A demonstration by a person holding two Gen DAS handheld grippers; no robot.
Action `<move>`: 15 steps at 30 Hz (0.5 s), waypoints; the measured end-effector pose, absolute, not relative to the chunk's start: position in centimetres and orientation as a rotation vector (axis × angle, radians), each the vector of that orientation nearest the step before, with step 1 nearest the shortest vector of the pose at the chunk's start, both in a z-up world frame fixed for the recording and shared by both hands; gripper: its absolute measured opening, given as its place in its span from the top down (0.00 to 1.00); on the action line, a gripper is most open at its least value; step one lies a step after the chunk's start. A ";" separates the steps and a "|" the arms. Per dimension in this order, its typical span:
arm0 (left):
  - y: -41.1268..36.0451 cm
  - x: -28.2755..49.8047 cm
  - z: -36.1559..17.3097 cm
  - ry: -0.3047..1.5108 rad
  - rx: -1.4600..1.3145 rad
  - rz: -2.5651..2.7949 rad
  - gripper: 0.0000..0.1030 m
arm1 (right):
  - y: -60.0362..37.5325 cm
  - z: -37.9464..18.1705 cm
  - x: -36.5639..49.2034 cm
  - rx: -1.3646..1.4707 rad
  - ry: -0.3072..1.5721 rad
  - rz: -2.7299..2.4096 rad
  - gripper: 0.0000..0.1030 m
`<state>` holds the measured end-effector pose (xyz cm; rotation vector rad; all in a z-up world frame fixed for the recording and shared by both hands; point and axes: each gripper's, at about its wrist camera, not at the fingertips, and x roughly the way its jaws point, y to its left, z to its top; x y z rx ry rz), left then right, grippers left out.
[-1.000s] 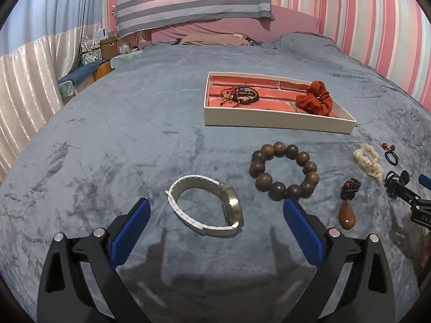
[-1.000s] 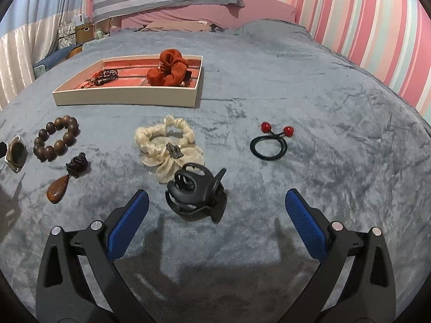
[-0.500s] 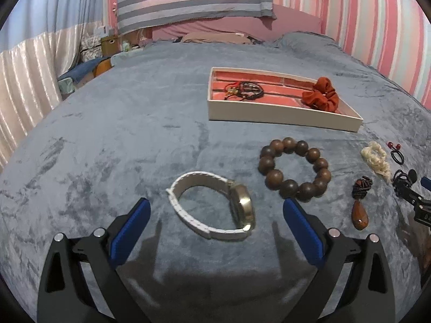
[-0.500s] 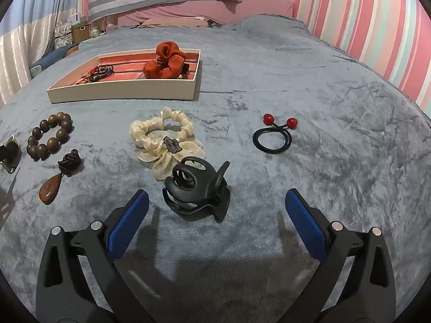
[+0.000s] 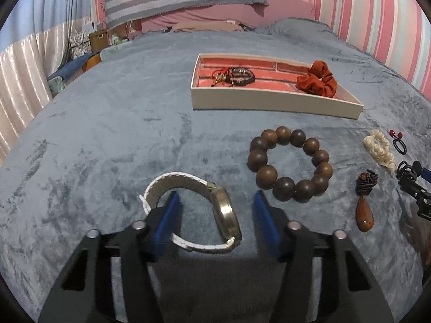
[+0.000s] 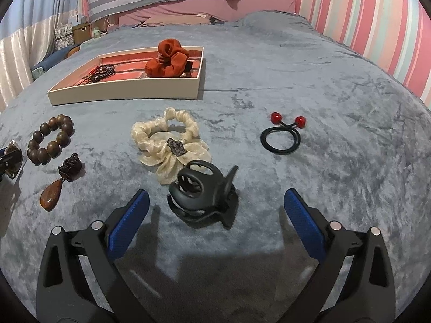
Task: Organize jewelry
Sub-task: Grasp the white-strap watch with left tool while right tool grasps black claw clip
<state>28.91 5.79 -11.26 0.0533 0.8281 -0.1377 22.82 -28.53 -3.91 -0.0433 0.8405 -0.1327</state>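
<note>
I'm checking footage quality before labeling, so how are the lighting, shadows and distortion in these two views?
Left wrist view: strong fisheye bend and dark corners; the left gripper casts a dark shadow under the watch. Right wrist view: same curvature; the hair claw is sharp, with soft shadows below the right gripper.

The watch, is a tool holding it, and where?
Not yet. The left tool sits open around the watch case, not pinching it. The right tool holds nothing.

Watch (image 6: pixel 12 158) cut off at left edge behind a blue finger tip; watch strap (image 5: pixel 167 188) partly hidden behind left finger.
</note>
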 end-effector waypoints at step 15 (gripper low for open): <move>6.2 29.5 -12.0 0.849 0.034 -0.139 0.61 | -29.1 -4.7 23.7 0.002 0.878 -0.107 0.25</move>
